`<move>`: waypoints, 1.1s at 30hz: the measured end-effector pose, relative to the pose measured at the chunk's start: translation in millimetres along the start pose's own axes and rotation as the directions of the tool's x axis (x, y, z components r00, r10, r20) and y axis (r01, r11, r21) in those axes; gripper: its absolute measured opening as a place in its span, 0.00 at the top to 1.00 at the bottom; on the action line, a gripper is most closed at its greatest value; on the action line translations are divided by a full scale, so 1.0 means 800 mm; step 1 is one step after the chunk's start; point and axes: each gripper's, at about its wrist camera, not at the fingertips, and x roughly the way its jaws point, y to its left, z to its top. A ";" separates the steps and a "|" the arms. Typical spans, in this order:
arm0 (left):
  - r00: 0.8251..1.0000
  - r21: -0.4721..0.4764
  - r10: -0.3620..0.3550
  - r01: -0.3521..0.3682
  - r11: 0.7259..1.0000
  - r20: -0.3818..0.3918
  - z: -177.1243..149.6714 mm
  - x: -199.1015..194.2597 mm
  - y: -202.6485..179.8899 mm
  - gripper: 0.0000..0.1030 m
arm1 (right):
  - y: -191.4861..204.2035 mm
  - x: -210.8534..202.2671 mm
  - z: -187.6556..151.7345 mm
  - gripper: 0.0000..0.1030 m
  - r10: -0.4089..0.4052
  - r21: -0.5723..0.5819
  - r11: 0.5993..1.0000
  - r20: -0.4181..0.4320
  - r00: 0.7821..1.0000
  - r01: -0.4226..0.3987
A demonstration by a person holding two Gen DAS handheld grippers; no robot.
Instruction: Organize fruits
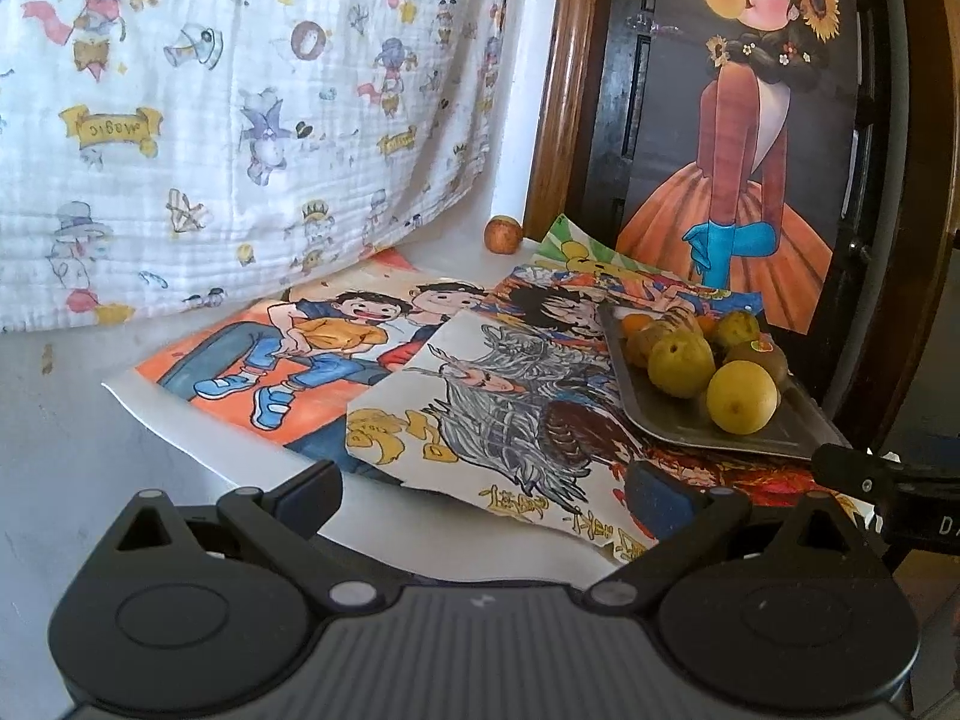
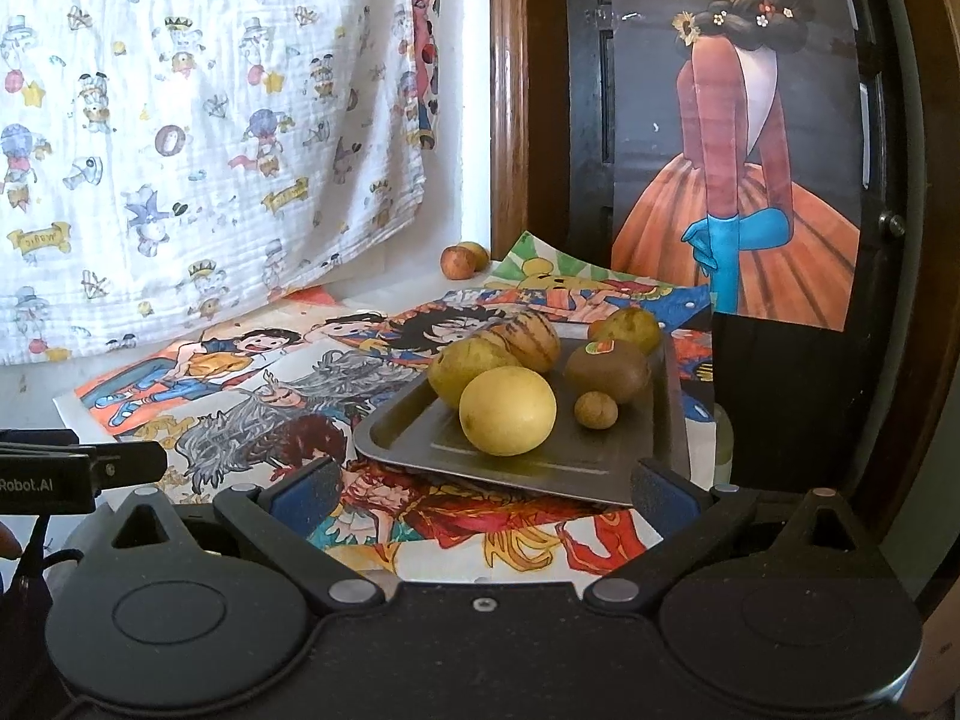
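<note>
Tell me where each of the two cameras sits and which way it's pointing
Left wrist: on the left gripper, left of the tray, facing the patterned cloth and drawings; its own open fingers show, and the right gripper's tip at the right edge.
Right wrist: on the right gripper, right in front of the tray, facing the yellow fruit and kiwi; its own open fingers show, and the left gripper at the left edge.
Shared: tray, fruits, drawings, cloth, girl poster.

cloth (image 1: 240, 120): "magic" banners, mirrored | left gripper (image 2: 78, 474): "Robot.AI" | drawings' (image 1: 510, 420) yellow script: seemingly unreadable
</note>
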 end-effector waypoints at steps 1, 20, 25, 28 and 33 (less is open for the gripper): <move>1.000 0.001 0.000 0.000 1.000 -0.003 0.000 0.001 0.000 0.00 | 0.000 0.001 0.000 0.01 0.000 0.002 1.000 -0.002 1.000 0.000; 1.000 0.007 0.001 -0.001 1.000 -0.021 -0.002 0.004 -0.004 0.01 | -0.003 0.007 -0.004 0.01 0.004 0.017 1.000 -0.024 1.000 -0.004; 1.000 0.008 0.001 -0.001 1.000 -0.022 -0.002 0.004 -0.005 0.00 | -0.004 0.007 -0.004 0.01 0.005 0.018 1.000 -0.024 1.000 -0.004; 1.000 0.008 0.001 -0.001 1.000 -0.022 -0.002 0.004 -0.005 0.00 | -0.004 0.007 -0.004 0.01 0.004 0.018 1.000 -0.024 1.000 -0.004; 1.000 0.008 0.001 -0.001 1.000 -0.023 -0.002 0.004 -0.005 0.00 | -0.004 0.006 -0.004 0.01 0.004 0.018 1.000 -0.025 1.000 -0.004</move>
